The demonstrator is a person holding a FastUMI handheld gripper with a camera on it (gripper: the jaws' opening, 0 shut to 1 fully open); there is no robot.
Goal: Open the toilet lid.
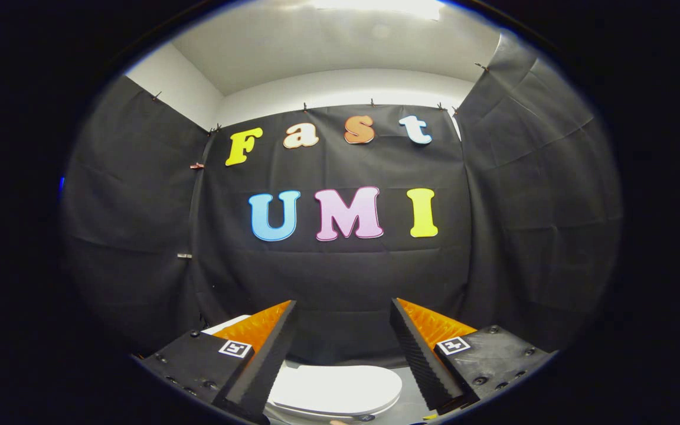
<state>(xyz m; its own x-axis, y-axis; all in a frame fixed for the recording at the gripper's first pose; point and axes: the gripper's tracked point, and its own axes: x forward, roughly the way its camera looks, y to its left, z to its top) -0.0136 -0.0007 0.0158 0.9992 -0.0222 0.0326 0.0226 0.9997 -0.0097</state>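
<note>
Place: a small recording booth set up as a bathroom corner.
Walls: black cloth [340,271] hangs on three sides, fixed at the top with small clips [304,107].
Above: white wall [340,88] and white ceiling [328,41], with a bright lamp [375,6].
Fixture: a white toilet with its lid [340,389] down stands low before the back cloth.

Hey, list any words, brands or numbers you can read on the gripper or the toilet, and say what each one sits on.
Gripper, fingers open and holding nothing: no words or numbers.
First square marker and second square marker at the finger bases: black-and-white patterns, not letters.
Toilet lid, shut, showing between the fingers: plain white, no text readable.
</note>
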